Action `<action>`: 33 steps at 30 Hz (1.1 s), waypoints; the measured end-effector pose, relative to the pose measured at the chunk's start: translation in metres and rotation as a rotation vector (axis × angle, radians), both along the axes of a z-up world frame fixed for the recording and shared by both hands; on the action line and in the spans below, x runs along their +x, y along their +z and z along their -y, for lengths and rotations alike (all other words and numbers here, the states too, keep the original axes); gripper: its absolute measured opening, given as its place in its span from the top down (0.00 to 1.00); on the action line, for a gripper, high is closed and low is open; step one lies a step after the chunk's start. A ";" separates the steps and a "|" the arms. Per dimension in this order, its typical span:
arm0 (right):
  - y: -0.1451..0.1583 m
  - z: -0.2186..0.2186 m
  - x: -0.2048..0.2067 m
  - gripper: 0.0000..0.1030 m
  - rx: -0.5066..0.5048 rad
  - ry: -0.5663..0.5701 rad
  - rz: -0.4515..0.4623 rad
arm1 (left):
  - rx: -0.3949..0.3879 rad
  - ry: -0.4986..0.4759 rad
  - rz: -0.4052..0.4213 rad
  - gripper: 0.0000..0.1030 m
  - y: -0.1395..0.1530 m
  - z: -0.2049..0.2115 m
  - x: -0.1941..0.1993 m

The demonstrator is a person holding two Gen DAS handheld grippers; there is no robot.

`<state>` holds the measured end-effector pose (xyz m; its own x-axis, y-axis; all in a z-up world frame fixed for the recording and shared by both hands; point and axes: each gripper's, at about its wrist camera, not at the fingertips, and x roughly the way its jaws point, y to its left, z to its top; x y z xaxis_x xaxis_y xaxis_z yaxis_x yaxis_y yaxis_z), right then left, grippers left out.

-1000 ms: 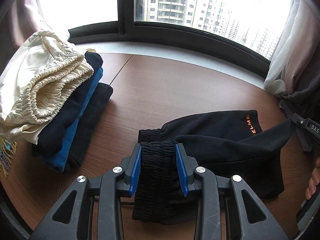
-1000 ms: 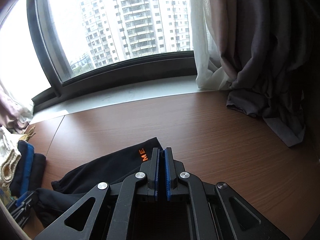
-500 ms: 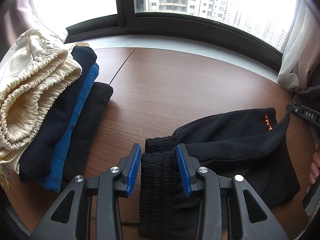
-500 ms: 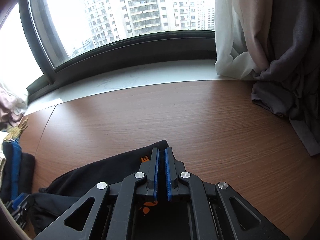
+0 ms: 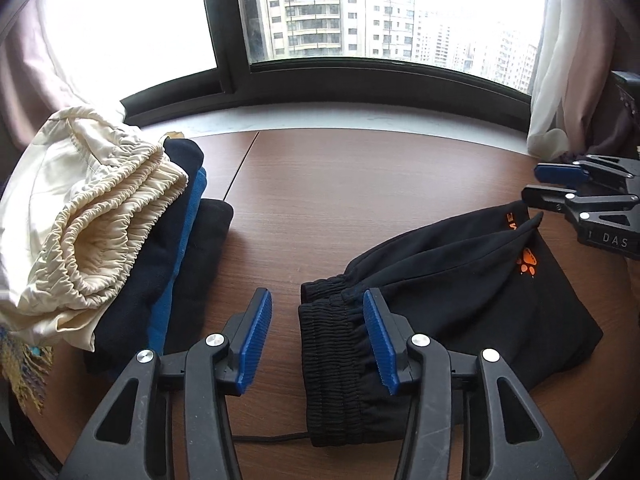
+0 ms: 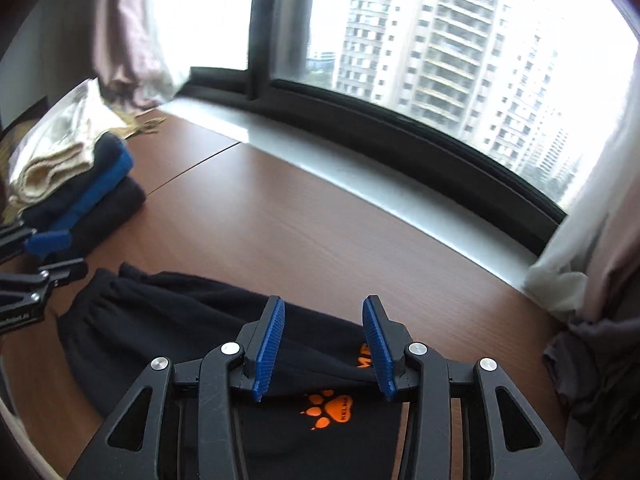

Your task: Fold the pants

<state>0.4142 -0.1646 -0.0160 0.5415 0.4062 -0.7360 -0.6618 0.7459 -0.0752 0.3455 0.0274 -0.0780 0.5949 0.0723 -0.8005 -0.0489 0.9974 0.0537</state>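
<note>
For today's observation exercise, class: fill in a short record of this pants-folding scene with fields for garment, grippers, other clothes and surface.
garment: black pants, folded on the table, orange paw logo up
left gripper: open, jaws have just been opening, waistband lies between them, released
right gripper: open, jaws have just been opening, above the logo end
other clothes: folded stack, cream piece on top
surface: brown wooden table by a window

My work surface, a brown wood-grain table (image 5: 360, 184) with a seam running toward the window. Directly on it lie folded black pants with an orange paw print (image 5: 460, 292) and, well apart at left, a stack of folded cream, navy, blue and black garments (image 5: 132, 248).
</note>
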 end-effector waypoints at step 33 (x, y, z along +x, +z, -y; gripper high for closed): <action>-0.099 -0.078 0.013 0.72 -0.258 0.557 -0.304 | -0.115 0.080 -0.106 0.54 -0.044 -0.019 0.031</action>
